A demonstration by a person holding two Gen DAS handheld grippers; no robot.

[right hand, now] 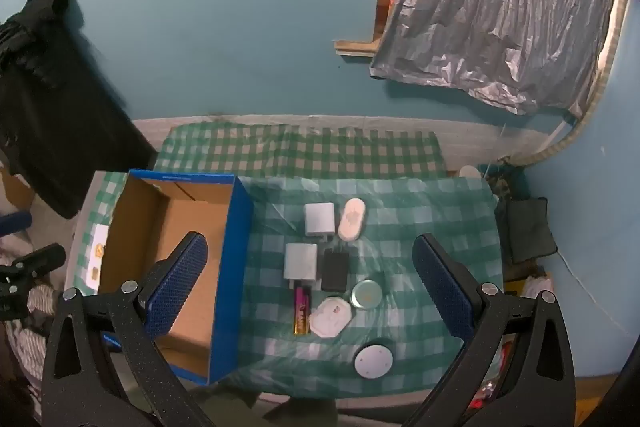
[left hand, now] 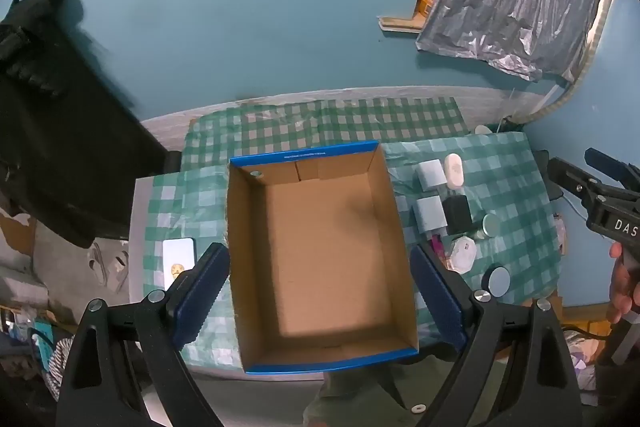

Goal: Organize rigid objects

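An empty cardboard box with a blue rim (left hand: 320,251) (right hand: 176,259) stands on the green checked tablecloth (right hand: 420,227). My left gripper (left hand: 320,303) is open and hangs above the box, fingers either side of it. My right gripper (right hand: 308,291) is open above a cluster of small items right of the box: two pale square blocks (right hand: 301,261) (right hand: 319,219), a white oval case (right hand: 352,219), a black block (right hand: 335,270), a round tin (right hand: 366,294), a purple battery (right hand: 302,309), a white hexagonal item (right hand: 331,315) and a white disc (right hand: 373,361).
A white card (left hand: 179,261) lies left of the box. A black cloth (left hand: 60,131) hangs at the left. A grey plastic sheet (right hand: 500,15) hangs on the blue wall at the right. The right gripper shows at the left view's right edge (left hand: 600,187).
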